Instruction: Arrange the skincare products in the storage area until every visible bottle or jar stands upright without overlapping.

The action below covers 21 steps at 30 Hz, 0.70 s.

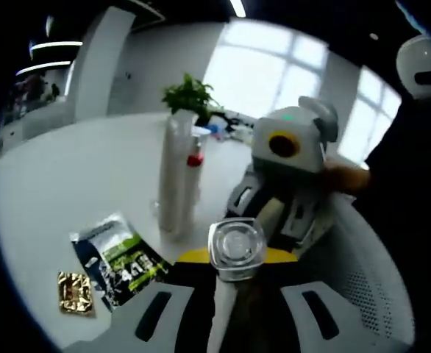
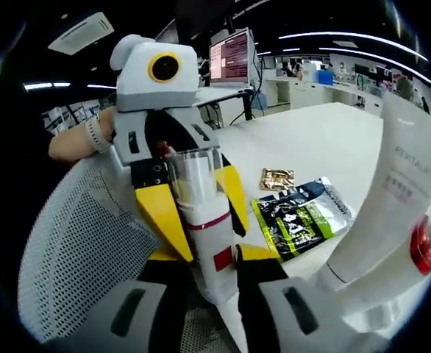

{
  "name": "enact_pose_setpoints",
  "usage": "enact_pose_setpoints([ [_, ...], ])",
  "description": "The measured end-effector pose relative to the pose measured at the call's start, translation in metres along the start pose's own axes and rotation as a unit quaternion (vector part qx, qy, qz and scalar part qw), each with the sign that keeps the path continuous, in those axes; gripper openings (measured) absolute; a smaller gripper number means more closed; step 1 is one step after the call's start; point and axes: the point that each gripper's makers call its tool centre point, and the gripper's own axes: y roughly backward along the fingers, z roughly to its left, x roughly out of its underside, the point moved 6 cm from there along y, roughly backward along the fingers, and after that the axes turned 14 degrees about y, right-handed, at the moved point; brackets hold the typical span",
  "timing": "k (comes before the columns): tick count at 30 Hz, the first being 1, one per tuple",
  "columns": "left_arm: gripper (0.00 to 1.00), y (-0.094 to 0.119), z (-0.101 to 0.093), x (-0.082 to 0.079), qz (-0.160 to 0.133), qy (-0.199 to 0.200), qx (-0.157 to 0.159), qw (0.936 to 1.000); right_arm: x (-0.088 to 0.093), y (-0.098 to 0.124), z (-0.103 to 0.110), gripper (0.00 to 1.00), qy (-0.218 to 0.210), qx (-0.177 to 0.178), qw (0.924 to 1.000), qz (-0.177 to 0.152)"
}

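A white bottle with a clear cap, a red band and a red square runs between both grippers. My left gripper closes on it near the cap; in the right gripper view its yellow jaws flank the bottle, left gripper. My right gripper is shut on the bottle's bottom end, and its grey body faces the left gripper view. A tall white tube with a red-capped item beside it stands upright on the table; up close the tube reads REVITALIFT.
A green and black sachet pack and a gold sachet lie flat on the white table. A white perforated basket wall curves beneath the grippers. A potted plant stands behind the tube. A person's hand holds the right gripper.
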Motion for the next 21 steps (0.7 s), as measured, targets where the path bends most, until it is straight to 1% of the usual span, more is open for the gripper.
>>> enact_pose_setpoints([
  [2,0.18,-0.001,0.000,-0.001,-0.004,-0.001,-0.001,1.0000,0.000,0.000,0.000,0.24,-0.001,0.004,1.0000,0.000],
  [4,0.18,-0.001,0.000,-0.006,-0.024,0.009,0.000,0.9997,-0.002,0.002,-0.002,0.24,-0.003,0.011,0.9999,-0.008],
  [5,0.19,-0.001,0.001,-0.007,-0.028,0.013,0.001,0.9995,-0.003,0.002,-0.002,0.23,-0.008,0.012,0.9998,-0.011],
  [7,0.19,0.000,0.004,-0.011,-0.043,0.029,-0.007,0.9986,-0.004,0.003,-0.006,0.23,-0.004,0.023,0.9996,-0.015],
  [9,0.19,-0.001,0.008,-0.013,-0.052,0.040,-0.021,0.9976,-0.003,0.004,-0.009,0.23,-0.006,0.039,0.9992,-0.009],
  [11,0.20,-0.003,0.009,-0.013,-0.054,0.048,-0.021,0.9972,0.000,0.006,-0.013,0.23,-0.002,0.052,0.9986,0.002],
  [13,0.21,-0.002,0.014,-0.014,-0.064,0.071,-0.034,0.9948,0.003,0.008,-0.017,0.23,0.004,0.072,0.9972,0.017],
  [14,0.23,0.000,0.016,-0.015,-0.074,0.087,-0.040,0.9927,0.004,0.008,-0.018,0.23,0.002,0.077,0.9969,0.018],
  [16,0.23,0.001,0.017,-0.018,-0.085,0.111,-0.034,0.9896,0.004,0.010,-0.021,0.23,-0.005,0.088,0.9960,0.015],
  [17,0.24,0.001,0.018,-0.019,-0.089,0.112,-0.034,0.9892,0.004,0.011,-0.022,0.23,-0.005,0.094,0.9955,0.016],
  [19,0.30,0.001,0.018,-0.019,-0.090,0.118,-0.036,0.9883,0.006,0.014,-0.028,0.23,0.007,0.117,0.9926,0.032],
  [21,0.33,-0.001,0.021,-0.018,-0.093,0.145,-0.045,0.9840,0.009,0.014,-0.030,0.23,0.020,0.132,0.9899,0.049],
])
